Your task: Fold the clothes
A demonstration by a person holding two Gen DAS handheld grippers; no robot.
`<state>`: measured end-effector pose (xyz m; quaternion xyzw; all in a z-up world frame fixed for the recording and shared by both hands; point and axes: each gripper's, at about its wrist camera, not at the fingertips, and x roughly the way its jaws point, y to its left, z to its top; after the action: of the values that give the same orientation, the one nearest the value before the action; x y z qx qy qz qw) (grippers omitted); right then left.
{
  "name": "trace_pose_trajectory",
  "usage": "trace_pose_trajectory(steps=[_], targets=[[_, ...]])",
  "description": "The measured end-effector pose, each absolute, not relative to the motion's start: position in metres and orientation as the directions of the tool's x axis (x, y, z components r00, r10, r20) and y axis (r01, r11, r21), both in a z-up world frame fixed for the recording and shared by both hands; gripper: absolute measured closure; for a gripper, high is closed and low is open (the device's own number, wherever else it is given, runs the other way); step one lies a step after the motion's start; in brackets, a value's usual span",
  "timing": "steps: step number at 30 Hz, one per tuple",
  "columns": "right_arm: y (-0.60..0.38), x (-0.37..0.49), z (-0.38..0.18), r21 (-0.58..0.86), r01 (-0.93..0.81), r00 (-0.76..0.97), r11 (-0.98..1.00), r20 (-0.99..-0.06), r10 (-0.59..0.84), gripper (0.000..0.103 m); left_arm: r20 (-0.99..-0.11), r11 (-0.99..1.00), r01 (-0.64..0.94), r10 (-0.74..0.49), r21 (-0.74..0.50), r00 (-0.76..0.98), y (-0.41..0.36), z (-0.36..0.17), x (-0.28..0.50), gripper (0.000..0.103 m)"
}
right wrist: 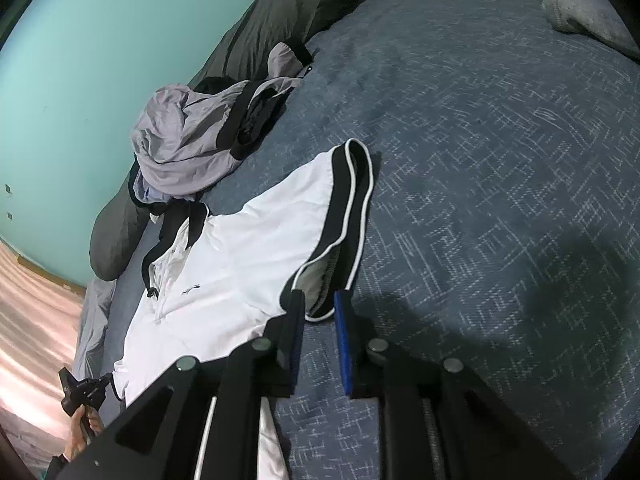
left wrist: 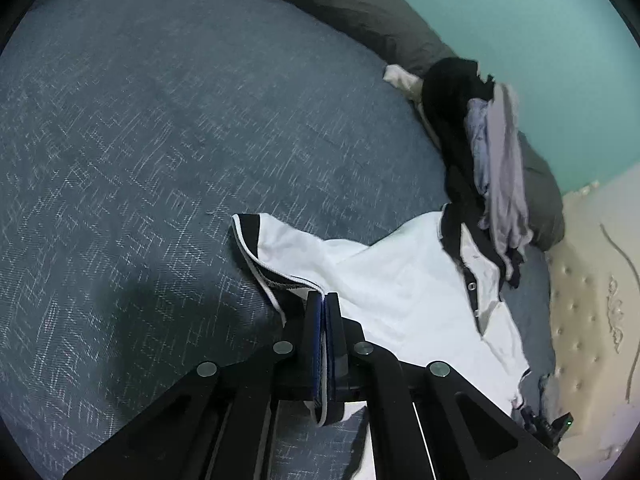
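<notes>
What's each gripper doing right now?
Left gripper: shut on the white shirt's black-trimmed edge.
Right gripper: open, jaws either side of the shirt's sleeve cuff, nothing held.

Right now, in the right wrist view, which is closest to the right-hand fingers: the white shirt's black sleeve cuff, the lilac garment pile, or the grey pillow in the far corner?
1. Black white-piped sleeve cuff of the white shirt: just ahead of the open right gripper.
2. Crumpled lilac garment pile: farther, ahead-left by the turquoise wall.
3. Grey pillow: farthest, upper right corner of the bed.

White, black-trimmed shirt; blue, white-flecked bedspread; teal wall.
</notes>
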<state>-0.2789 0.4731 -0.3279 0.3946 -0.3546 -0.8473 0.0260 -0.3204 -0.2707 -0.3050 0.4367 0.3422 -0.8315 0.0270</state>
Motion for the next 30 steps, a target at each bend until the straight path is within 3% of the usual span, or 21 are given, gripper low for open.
trace_pose_trajectory(steps=[18,21,23,30], targets=[[0.466,-0.278,-0.328,0.627,-0.227,-0.687,-0.745,-0.645,-0.334,0.087,-0.747,-0.775,0.311,0.289,-0.55,-0.599,-0.256,-0.308,-0.323,0.098],[0.465,-0.278,-0.327,0.63,-0.224,-0.689,-0.744,-0.642,-0.336,0.087,-0.755,-0.781,0.321,0.274,-0.536,-0.595,-0.262,-0.306,-0.314,0.09],[0.465,-0.278,-0.326,0.631,-0.222,-0.69,-0.743,-0.64,-0.337,0.087,-0.759,-0.784,0.327,0.264,-0.529,-0.595,-0.267,-0.305,-0.306,0.076],[0.463,-0.277,-0.323,0.636,-0.216,-0.695,-0.741,-0.633,-0.341,0.087,-0.768,-0.766,0.393,0.197,-0.509,-0.609,-0.29,-0.313,-0.284,0.072]])
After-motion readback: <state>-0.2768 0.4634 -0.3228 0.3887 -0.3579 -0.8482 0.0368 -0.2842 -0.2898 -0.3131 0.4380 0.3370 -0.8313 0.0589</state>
